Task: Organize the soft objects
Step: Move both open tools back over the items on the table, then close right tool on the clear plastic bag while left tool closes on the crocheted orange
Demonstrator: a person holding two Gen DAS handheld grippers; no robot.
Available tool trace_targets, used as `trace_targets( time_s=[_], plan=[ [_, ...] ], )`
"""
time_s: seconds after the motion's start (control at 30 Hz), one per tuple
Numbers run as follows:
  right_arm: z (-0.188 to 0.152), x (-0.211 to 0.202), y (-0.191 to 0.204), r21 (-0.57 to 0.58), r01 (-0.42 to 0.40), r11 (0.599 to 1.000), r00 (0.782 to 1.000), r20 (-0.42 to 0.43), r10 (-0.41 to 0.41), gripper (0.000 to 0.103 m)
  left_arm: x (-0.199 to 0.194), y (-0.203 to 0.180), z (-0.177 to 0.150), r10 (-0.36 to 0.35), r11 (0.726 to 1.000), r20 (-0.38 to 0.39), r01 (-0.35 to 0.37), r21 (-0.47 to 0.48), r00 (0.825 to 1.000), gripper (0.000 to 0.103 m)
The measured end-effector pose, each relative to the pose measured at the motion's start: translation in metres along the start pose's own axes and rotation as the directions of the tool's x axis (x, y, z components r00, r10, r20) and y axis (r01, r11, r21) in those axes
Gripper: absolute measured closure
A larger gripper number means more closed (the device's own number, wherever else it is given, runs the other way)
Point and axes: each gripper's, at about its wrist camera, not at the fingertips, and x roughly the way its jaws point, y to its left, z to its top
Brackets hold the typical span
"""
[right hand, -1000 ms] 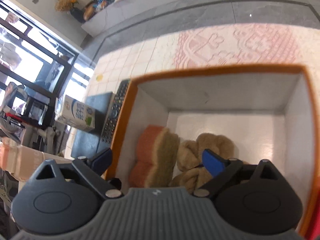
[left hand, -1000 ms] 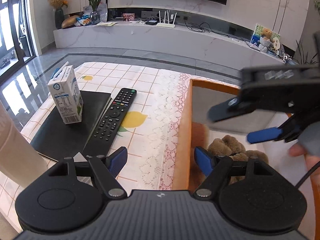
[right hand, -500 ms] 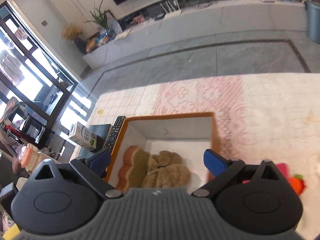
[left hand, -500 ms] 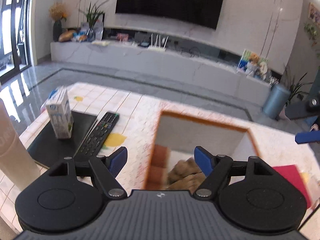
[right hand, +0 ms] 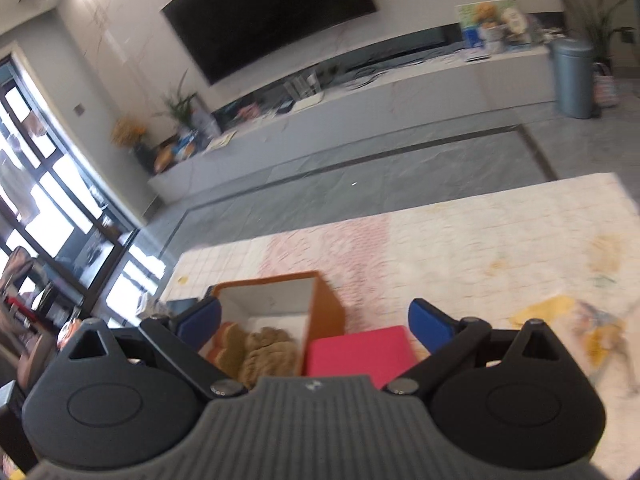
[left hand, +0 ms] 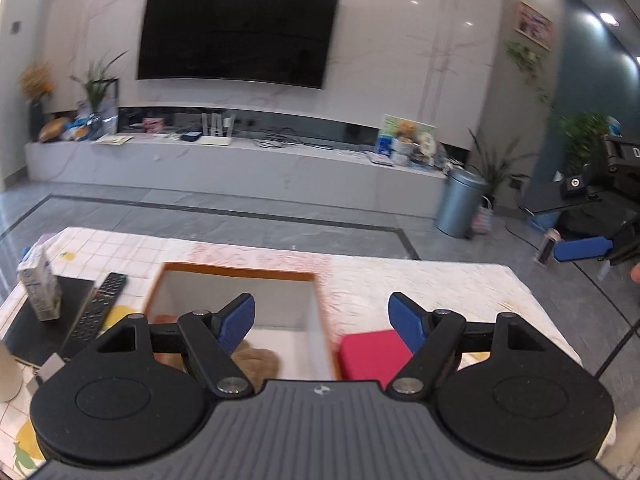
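With both grippers' fingers spread and empty, lower the right gripper [right hand: 314,318] squarely over the probably soft pink block [right hand: 358,350], at 3 o'clock beside the box [right hand: 324,304].

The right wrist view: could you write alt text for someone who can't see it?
An open, empty right gripper hangs above a cloth-covered table. Below it an orange-rimmed box holds a brown plush toy and a sponge; a pink block lies outside, at its right wall. A blurred living room lies beyond.
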Motion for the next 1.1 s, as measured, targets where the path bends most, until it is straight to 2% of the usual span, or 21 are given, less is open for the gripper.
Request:
trace_targets(
  time_s=[0.13,0.23,0.3,0.37,0.47,0.57,0.67,0.77,0.9,1.03,1.1],
  plan=[
    [-0.005,-0.028,-0.038,0.016,0.078,0.997,0.997,0.025,-0.078,0.005,0.006,-0.034,0.002,-0.053,0.998,-0.035,0.053,0.015,0.998,0.013],
    [-0.012,-0.044,-0.055,-0.05,0.185,0.982,0.982,0.047,-0.182,0.005,0.01,-0.056,0.0,-0.096,0.994,-0.072,0.1,0.045,0.993,0.013],
    [-0.018,-0.051,-0.063,-0.142,0.264,0.954,0.964,0.058,-0.258,0.005,0.013,-0.069,-0.004,-0.104,0.991,-0.091,0.111,0.076,0.99,0.013],
    [-0.028,-0.056,-0.072,-0.211,0.356,0.91,0.934,0.101,-0.342,0.005,0.018,-0.081,-0.008,-0.1,0.989,-0.113,0.112,0.099,0.988,0.013],
    [-0.04,-0.052,-0.095,-0.22,0.433,0.874,0.901,0.123,-0.416,0.005,0.03,-0.099,-0.018,-0.098,0.985,-0.124,0.114,0.129,0.987,0.013],
    [-0.052,-0.037,-0.122,-0.155,0.421,0.894,0.907,0.089,-0.411,0.005,0.042,-0.116,-0.03,-0.09,0.981,-0.139,0.112,0.16,0.986,0.013],
    [-0.065,-0.018,-0.141,-0.116,0.428,0.896,0.903,0.091,-0.419,0.005,0.056,-0.13,-0.043,-0.059,0.976,-0.193,0.097,0.194,0.979,0.013],
    [-0.078,0.006,-0.161,-0.113,0.397,0.911,0.917,0.09,-0.388,0.005,0.066,-0.136,-0.05,-0.054,0.975,-0.213,0.098,0.201,0.976,0.013],
    [-0.09,0.041,-0.194,-0.059,0.423,0.904,0.906,0.032,-0.422,0.005,0.085,-0.144,-0.057,-0.045,0.974,-0.252,0.098,0.204,0.967,0.013],
    [-0.107,0.06,-0.234,0.144,0.358,0.923,0.932,0.01,-0.363,0.005,0.106,-0.158,-0.062,-0.033,0.965,-0.278,0.103,0.242,0.96,0.013],
    [-0.119,0.074,-0.243,0.193,0.306,0.932,0.952,-0.038,-0.304,0.005,0.114,-0.164,-0.063,-0.04,0.965,-0.303,0.115,0.235,0.952,0.013]
  ],
)
